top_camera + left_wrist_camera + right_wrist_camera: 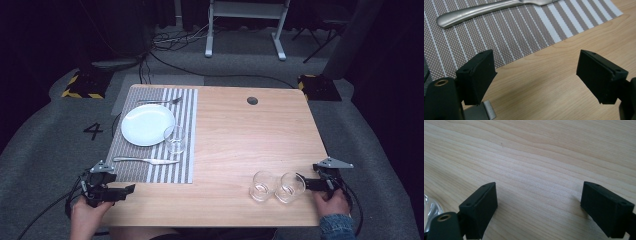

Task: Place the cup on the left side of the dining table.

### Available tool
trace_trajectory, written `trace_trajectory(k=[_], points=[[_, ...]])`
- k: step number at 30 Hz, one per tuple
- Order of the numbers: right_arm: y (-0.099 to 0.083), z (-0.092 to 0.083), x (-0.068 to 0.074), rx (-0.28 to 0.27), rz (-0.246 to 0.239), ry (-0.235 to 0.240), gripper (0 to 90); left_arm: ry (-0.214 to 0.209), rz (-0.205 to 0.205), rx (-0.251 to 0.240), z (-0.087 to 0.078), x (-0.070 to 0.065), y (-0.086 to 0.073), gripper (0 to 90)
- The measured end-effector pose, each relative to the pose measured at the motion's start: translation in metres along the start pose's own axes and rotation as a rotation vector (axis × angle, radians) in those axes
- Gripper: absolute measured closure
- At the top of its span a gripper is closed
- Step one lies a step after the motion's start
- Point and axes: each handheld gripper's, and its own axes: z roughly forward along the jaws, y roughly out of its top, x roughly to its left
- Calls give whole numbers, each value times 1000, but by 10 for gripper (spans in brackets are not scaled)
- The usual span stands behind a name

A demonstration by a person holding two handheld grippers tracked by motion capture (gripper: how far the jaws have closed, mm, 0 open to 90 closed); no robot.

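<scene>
A striped placemat (186, 112) lies on the left part of the wooden table (240, 135). On the mat sit a white plate (147, 124), a fork (160, 101) beyond it, a knife (145, 160) in front of it and a clear glass (175, 139) at the plate's right. Two more glasses (262, 186) (291, 187) stand side by side near the front right. My left gripper (129, 189) rests at the front left corner, open and empty (536, 67), with the knife handle (481, 11) ahead. My right gripper (300, 181) stands open (539, 195) just right of the glasses, one glass's edge (430, 210) beside its jaw.
A round cable hole (252, 100) sits near the table's far edge. Bare wood spans the middle and the far right. Beyond the table are floor cables (175, 40) and a white stand (245, 25).
</scene>
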Motion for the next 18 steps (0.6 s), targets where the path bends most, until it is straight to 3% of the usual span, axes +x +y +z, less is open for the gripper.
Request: trace_trajectory(k=[12,16,18], points=[[0,0,0,0,-3,2,142,64,16,-66,33,2,-12,145],[0,0,0,0,-3,2,142,80,64,-87,41,-2,-13,68],[0,0,0,0,-3,2,143,102,109,-89,47,-4,-14,8]])
